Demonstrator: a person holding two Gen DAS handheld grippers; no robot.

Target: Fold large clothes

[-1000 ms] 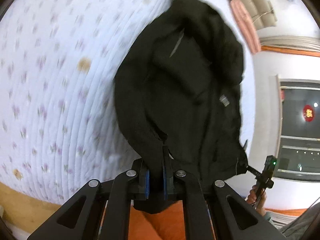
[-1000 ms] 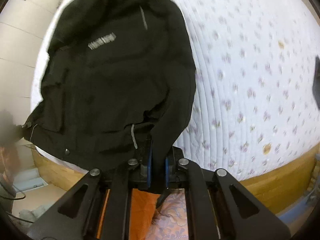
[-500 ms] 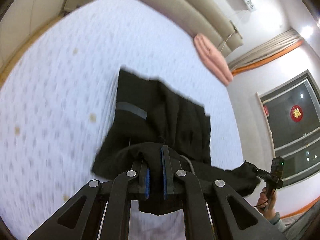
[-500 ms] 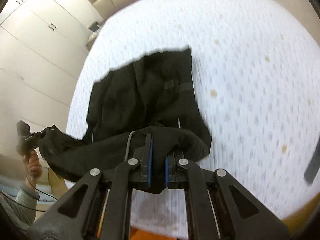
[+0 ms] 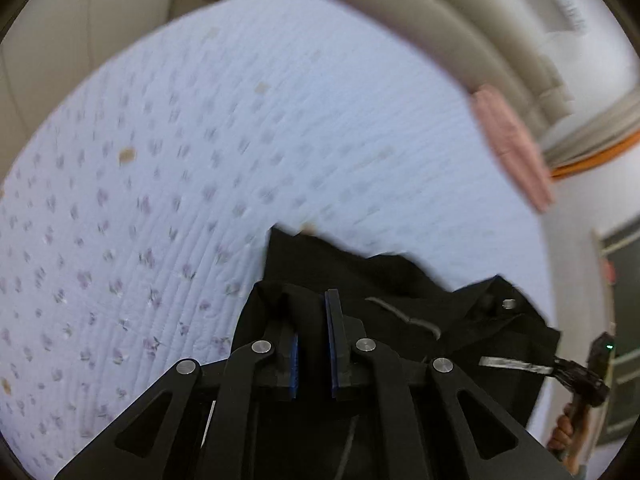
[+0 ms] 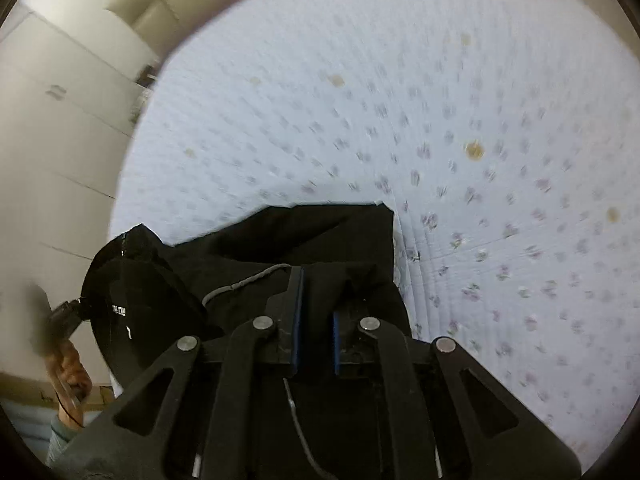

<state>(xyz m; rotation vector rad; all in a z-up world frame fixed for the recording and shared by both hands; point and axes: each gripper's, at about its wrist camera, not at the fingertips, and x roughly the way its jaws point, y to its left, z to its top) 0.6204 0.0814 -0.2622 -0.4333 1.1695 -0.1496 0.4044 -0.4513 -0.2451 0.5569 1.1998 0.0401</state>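
Jacket (image 5: 384, 280) fabric hides whether parted left tongs (image 5: 313, 344) and right tongs (image 6: 315, 316) grip.

Matt black cloth jacket (image 5: 384, 292) bunches at my left tool (image 5: 313, 344), itself matt black plastic with shiny metal rivets; the quilted mattress (image 5: 180, 152) looks soft and ribbed.

The jacket (image 5: 384, 280) lies bunched on the bed (image 5: 200, 160) directly around and ahead of both jaws. Beyond it the bed stretches away; a pillow (image 5: 512, 140) sits far ahead, rightward (left view).
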